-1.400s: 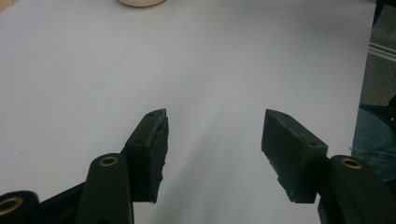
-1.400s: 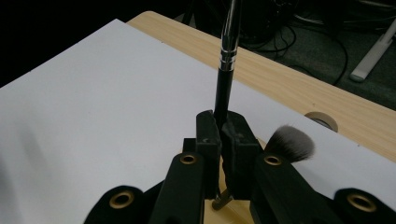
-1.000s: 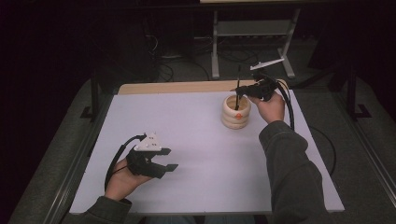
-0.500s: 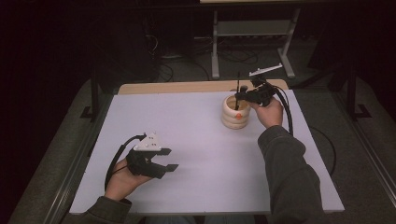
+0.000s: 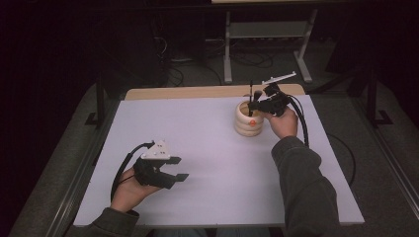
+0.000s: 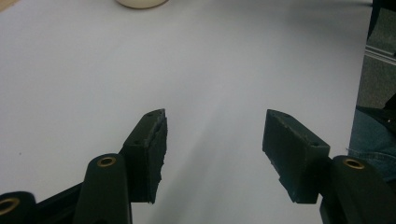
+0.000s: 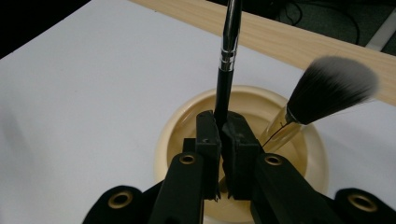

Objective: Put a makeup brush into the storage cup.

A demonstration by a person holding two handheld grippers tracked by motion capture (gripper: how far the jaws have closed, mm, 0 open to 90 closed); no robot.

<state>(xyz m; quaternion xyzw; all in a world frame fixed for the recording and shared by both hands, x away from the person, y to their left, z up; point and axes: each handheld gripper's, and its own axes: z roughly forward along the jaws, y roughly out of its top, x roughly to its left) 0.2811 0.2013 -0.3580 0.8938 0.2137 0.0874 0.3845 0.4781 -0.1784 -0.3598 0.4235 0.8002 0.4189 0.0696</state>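
While right claw [image 7: 219, 135] pinches black brush [image 7: 227, 51] over cream holder [image 7: 177, 126] | left claw [image 6: 212, 135] spread, empty

Setting: a lab or recording room, dimly lit, not a home. White sheet [image 5: 197, 133] covers a wooden desk [image 5: 207, 92], lit against dark surroundings. Grey carpet [image 5: 59, 168] underfoot. Metal rails [image 5: 74, 192] run along both desk sides. Behind the desk, a metal-legged stand [image 5: 267, 34] with loose cables [image 5: 188, 74] on the floor. Bare, staged work surface suggests a data-collection setup.
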